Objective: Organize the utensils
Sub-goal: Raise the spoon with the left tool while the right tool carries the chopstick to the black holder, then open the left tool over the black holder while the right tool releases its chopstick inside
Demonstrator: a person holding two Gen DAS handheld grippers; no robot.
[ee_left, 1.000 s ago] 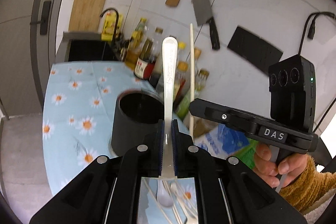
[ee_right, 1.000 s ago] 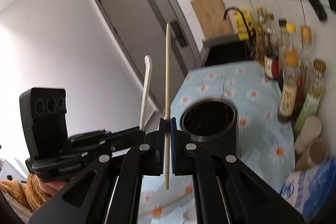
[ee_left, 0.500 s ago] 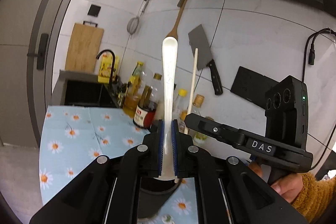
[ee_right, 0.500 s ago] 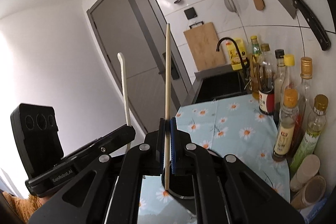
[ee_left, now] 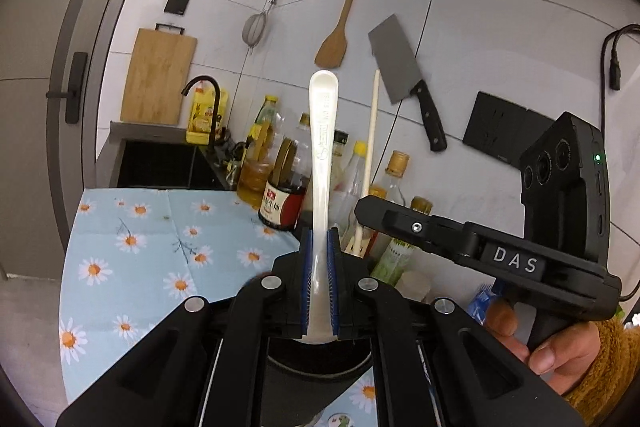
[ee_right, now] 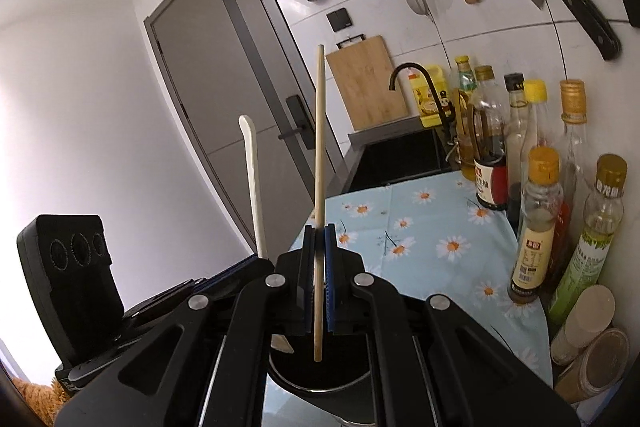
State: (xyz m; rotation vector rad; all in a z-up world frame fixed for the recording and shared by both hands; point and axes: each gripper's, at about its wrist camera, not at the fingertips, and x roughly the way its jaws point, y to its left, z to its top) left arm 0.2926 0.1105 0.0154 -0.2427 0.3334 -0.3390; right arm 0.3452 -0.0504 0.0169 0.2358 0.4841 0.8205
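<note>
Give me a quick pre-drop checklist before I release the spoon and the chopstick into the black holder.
1. Left claw shut on the white spoon: ok.
2. Right claw shut on the wooden chopstick: ok.
3. Chopstick's lower tip over the mouth of the black holder: ok.
4. Spoon's bowl end over the holder's mouth: cannot tell for certain; the claw hides most of it, though the holder's rim shows directly below in the left wrist view.
5. Both utensils close to upright: ok.
6. Holder has free space inside: cannot tell, the interior is dark.
</note>
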